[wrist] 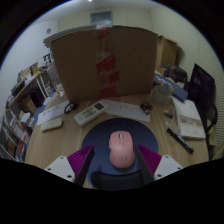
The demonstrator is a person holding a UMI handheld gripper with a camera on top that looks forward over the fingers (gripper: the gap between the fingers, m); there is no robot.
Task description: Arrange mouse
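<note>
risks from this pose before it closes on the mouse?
1. The pink mouse sits on the dark round mouse pad between the open gripper fingers with gaps at both sides; an off-centre close might twist or push it rather than grip it.
2. Its rounded shell could slip out forward as the pads squeeze.
3. The white keyboard lies just beyond the pad, so a forward slide could bump it.

Office setting: a wooden desk point(60, 135) carries a keyboard point(89, 113), a monitor point(203, 92) and papers point(186, 115); shelving with books point(20, 115) stands beside it.
</note>
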